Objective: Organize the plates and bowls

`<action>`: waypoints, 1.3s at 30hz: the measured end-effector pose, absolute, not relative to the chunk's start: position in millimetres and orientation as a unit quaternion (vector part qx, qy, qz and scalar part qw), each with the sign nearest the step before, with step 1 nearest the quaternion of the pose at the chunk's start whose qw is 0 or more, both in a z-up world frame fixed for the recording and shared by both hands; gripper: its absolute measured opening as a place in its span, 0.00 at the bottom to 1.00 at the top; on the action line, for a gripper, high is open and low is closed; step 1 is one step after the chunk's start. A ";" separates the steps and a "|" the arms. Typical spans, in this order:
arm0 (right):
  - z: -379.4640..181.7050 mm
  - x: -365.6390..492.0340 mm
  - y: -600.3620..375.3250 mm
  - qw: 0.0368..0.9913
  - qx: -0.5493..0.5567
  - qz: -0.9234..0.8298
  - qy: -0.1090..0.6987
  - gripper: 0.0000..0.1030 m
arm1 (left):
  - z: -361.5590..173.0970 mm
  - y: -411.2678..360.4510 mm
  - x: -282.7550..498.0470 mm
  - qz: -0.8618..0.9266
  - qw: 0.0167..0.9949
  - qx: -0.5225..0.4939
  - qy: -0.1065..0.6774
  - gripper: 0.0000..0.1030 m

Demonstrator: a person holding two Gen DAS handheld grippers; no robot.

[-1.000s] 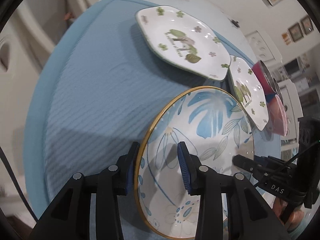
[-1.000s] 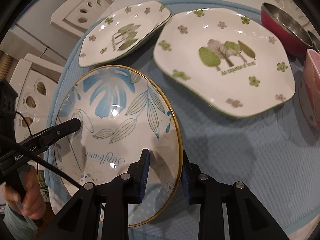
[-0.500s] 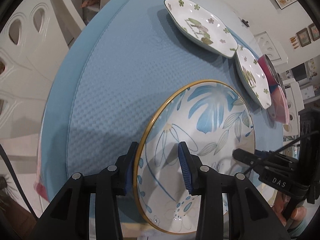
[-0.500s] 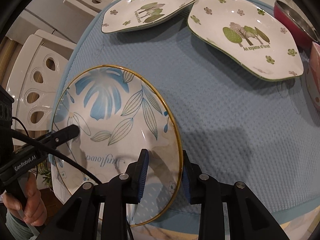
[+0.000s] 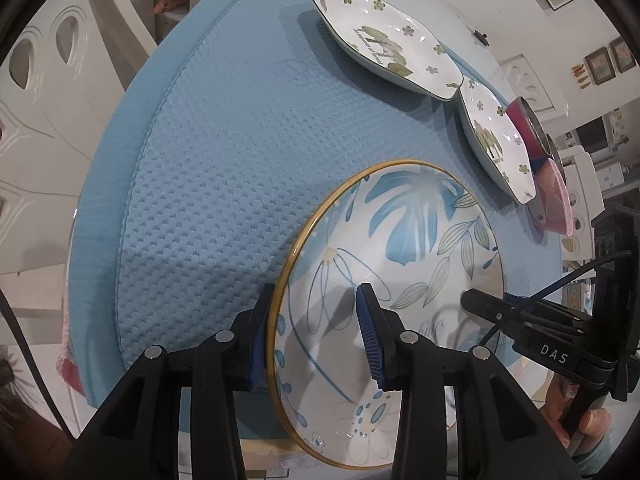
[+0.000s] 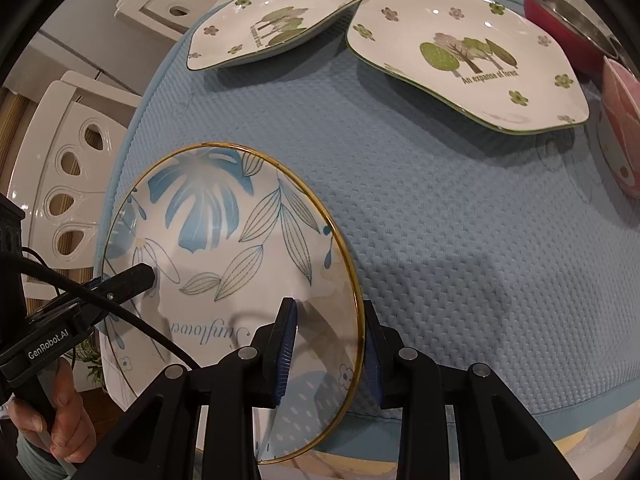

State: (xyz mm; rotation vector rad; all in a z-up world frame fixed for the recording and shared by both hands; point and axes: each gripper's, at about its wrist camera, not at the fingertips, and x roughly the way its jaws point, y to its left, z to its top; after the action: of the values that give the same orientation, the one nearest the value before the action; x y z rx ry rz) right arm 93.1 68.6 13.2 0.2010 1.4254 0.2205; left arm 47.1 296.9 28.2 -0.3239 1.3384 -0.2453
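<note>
Left gripper (image 5: pixel 318 334): reaches in low from the near edge; jaws closed on the left rim of the blue-leaf plate (image 5: pixel 400 256), one finger under, one on the face.
Right gripper (image 6: pixel 326 350): mirrors it on the plate's right rim; jaws likewise clamped.
Blue-leaf plate: round, gold-rimmed, face up, held over the near edge of the blue mat (image 6: pixel 460 220) on the worktop; tilt cannot be judged through the fisheye.
Plate orientation: large blue leaf points away; "Sunflower" lettering lies nearest the grippers.
Beyond: two forest plates (image 6: pixel 468 56), well apart from it.

Gold-rimmed white plate (image 6: pixel 224 248) with blue leaves; two white plates (image 6: pixel 468 56) with green trees at 12 o'clock; blue waffle mat (image 6: pixel 440 220); red bowl (image 6: pixel 560 16).
</note>
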 end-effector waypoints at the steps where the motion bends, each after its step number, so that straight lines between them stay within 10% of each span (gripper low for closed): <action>1: 13.0 91.2 68.4 0.746 0.094 0.100 0.652 0.29 | 27.9 297.3 46.9 -0.113 0.765 -0.150 0.616 0.34; 26: 122.9 97.6 72.4 0.841 0.106 0.084 0.525 0.29 | 122.0 306.4 72.1 -0.125 0.854 -0.079 0.499 0.37; 30: 142.0 103.4 79.4 0.854 0.111 0.078 0.502 0.55 | 138.5 296.9 83.2 -0.144 0.862 -0.074 0.480 0.47; 39: 146.4 118.3 84.5 0.855 0.126 0.081 0.497 0.57 | 152.6 289.0 99.3 -0.159 0.872 -0.052 0.459 0.58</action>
State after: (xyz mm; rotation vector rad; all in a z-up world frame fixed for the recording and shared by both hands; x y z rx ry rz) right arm 118.3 84.5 146.4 0.2647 1.0445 0.1701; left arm 99.3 289.0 152.6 -0.1095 0.9600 -0.3329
